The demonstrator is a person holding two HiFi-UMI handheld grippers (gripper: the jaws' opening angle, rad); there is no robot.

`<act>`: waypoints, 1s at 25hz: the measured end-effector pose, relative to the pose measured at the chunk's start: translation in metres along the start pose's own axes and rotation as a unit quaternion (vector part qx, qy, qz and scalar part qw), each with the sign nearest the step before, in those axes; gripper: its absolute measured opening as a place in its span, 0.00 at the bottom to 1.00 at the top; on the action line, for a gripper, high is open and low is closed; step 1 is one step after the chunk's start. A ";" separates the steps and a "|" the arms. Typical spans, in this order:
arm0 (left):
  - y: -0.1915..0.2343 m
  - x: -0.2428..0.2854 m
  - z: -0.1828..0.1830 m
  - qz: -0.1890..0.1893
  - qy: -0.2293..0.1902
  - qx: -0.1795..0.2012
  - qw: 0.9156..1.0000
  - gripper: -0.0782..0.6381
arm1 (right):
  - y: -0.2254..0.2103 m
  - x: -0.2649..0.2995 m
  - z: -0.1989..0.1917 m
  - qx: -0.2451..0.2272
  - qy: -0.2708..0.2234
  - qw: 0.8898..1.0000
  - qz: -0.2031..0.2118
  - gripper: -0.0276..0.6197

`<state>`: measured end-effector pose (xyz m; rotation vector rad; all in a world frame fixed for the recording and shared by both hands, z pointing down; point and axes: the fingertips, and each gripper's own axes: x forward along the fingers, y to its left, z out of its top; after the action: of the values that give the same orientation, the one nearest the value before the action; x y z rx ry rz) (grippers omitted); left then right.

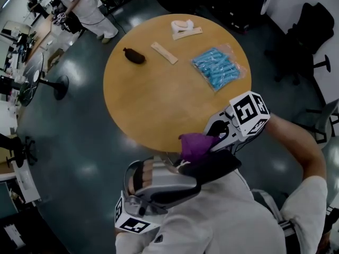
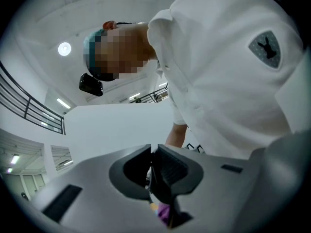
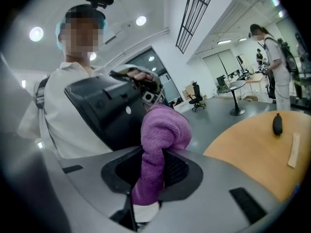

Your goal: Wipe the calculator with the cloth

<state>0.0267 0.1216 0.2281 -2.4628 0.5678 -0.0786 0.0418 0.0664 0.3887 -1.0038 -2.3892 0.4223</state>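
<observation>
We can read no words, numbers or brand names anywhere. The only marks are black-and-white square patterns on the right-hand marker cube (image 1: 248,112) and the left-hand marker cube (image 1: 133,225), and a grey shield patch (image 2: 266,47) on a white sleeve, without lettering.
</observation>
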 end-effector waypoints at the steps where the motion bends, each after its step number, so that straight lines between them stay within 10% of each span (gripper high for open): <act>1: 0.002 -0.002 0.001 0.006 -0.003 -0.004 1.000 0.17 | -0.006 0.003 -0.008 -0.004 0.015 1.000 -0.011 0.19; 5: 0.015 -0.010 -0.001 0.038 -0.011 -0.021 0.999 0.17 | -0.036 0.007 -0.041 -0.003 0.047 0.997 -0.067 0.19; 9: 0.039 -0.010 -0.021 0.078 -0.001 -0.062 0.995 0.17 | -0.075 -0.028 -0.047 0.015 -0.021 0.986 -0.165 0.19; 17: 0.051 -0.015 -0.133 0.181 0.042 -0.177 0.967 0.17 | -0.093 -0.131 -0.071 0.064 -0.183 0.911 -0.364 0.19; 19: 0.038 -0.017 -0.183 0.182 0.076 -0.225 0.954 0.17 | -0.087 -0.144 -0.075 0.073 -0.216 0.893 -0.387 0.19; 23: 0.008 -0.021 -0.287 0.212 0.143 -0.344 0.903 0.16 | -0.074 -0.149 -0.088 0.090 -0.249 0.870 -0.415 0.19; 25: -0.006 -0.022 -0.335 0.212 0.182 -0.342 0.897 0.16 | -0.070 -0.149 -0.096 0.101 -0.258 0.863 -0.422 0.19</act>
<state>-0.0526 -0.0488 0.5064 -2.9319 1.5042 -0.1948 0.1453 -0.0815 0.4501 0.3498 -2.8609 0.6237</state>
